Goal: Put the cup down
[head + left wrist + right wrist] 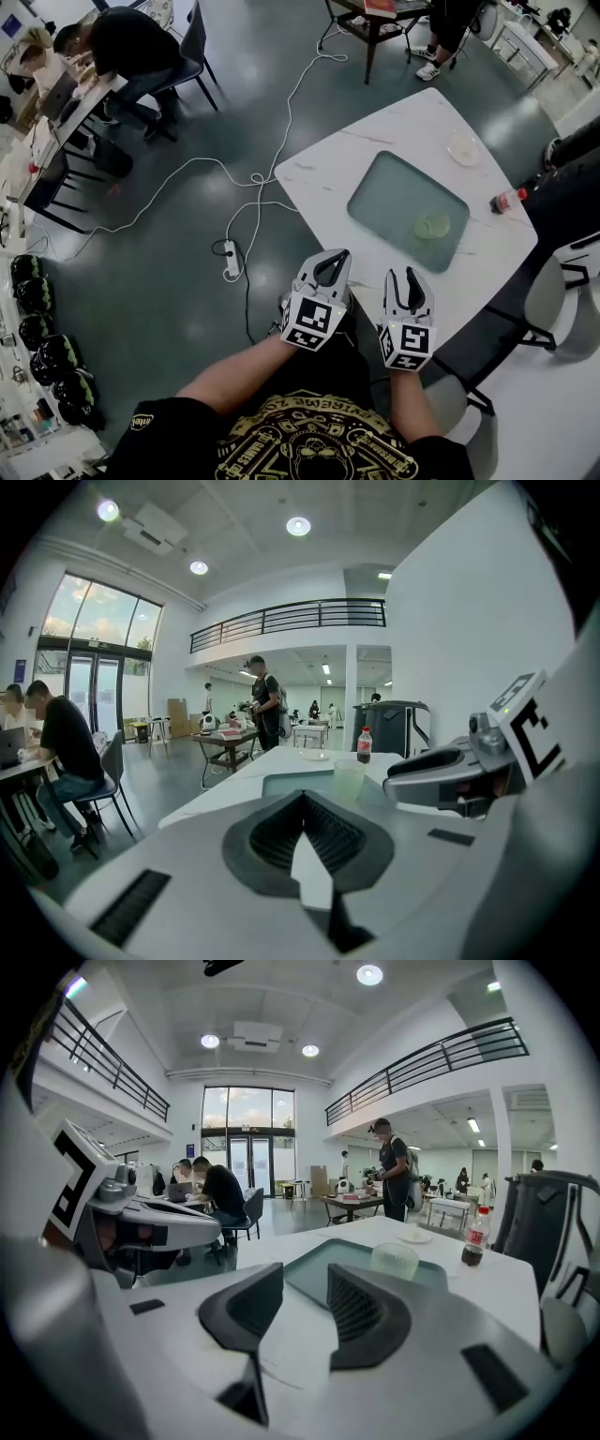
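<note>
At the near corner of the white marble-look table [328, 159], I've got both claws up in the air and neither one is touching anything. My left claw [302, 799] is clenched, with the dark ribbed pads meeting at the tips and nothing caught between them. My right claw [305, 1277] is partly open: there's a clear gap between the two pads, and through it I only see table and tray, so it's got no grip on anything.

The see-through, faintly greenish plastic cup [432, 225] is standing upright on the flat frosted-green rectangular tray [394, 187] in the middle of the table, toward the tray's right end and well apart from both claws. Further back there's a small clear round dish [463, 148], and off at the right edge a red-capped cola bottle [509, 199].
</note>
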Tool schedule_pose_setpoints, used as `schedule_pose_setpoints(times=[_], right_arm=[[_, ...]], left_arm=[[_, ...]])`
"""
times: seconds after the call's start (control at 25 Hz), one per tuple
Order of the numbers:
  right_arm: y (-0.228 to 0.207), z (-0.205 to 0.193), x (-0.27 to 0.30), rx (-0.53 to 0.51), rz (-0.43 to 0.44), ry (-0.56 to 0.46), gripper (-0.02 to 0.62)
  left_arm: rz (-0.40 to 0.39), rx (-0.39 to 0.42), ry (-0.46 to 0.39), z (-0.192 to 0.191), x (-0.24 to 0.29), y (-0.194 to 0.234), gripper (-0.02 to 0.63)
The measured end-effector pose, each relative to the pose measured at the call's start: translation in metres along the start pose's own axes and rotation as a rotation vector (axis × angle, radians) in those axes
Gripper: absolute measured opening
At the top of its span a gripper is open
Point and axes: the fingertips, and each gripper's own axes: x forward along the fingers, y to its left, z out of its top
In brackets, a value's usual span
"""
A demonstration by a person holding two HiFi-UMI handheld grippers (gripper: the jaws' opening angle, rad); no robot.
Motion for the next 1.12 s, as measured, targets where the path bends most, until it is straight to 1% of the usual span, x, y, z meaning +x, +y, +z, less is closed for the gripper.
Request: schedule_pose_setpoints(times=[0.04,0.12,0.2,0.32,0.4,0.52,0.68,0.84,1.0,1.12], right_arm=[[0.006,0.000,-0.005,0.003,-0.007,-0.004,0.143],[0.018,-0.001,-0.014,0.008,-0.019,-0.010,0.121],[0.031,-0.001,-0.025,0.009,-0.027,-0.015,0.084],[0.050,0.003,-0.040,0.008,-0.036,-0.023,0.029],[0.062,0.006,-0.050,0.004,-0.038,-0.029,0.006],[0.078,0.008,-0.066,0.005,-0.037,-0.034,0.006],[0.096,0.008,-0.092,0.011,-0.050,-0.040,0.006],[0.116,0.006,-0.120,0.016,-0.065,-0.037,0.006],[0.133,0.005,-0.149,0.012,-0.064,-0.036,0.006],[0.139,0.006,-0.168,0.012,-0.050,-0.044,0.006]], left_arm=[[0.002,0.002,-0.008,0.000,-0.008,0.001,0.008],[0.005,0.004,-0.024,-0.001,-0.024,0.003,0.008],[0.003,0.003,-0.036,-0.002,-0.041,0.005,0.008],[-0.005,0.002,-0.051,-0.002,-0.063,0.007,0.008],[-0.016,-0.001,-0.062,-0.003,-0.076,0.006,0.008],[-0.041,-0.008,-0.078,-0.005,-0.094,0.001,0.008],[-0.083,-0.009,-0.079,-0.017,-0.117,-0.011,0.008],[-0.122,-0.037,-0.108,-0.020,-0.146,-0.018,0.008],[-0.158,-0.063,-0.130,-0.021,-0.172,-0.032,0.008],[-0.176,-0.068,-0.141,-0.019,-0.185,-0.046,0.008]])
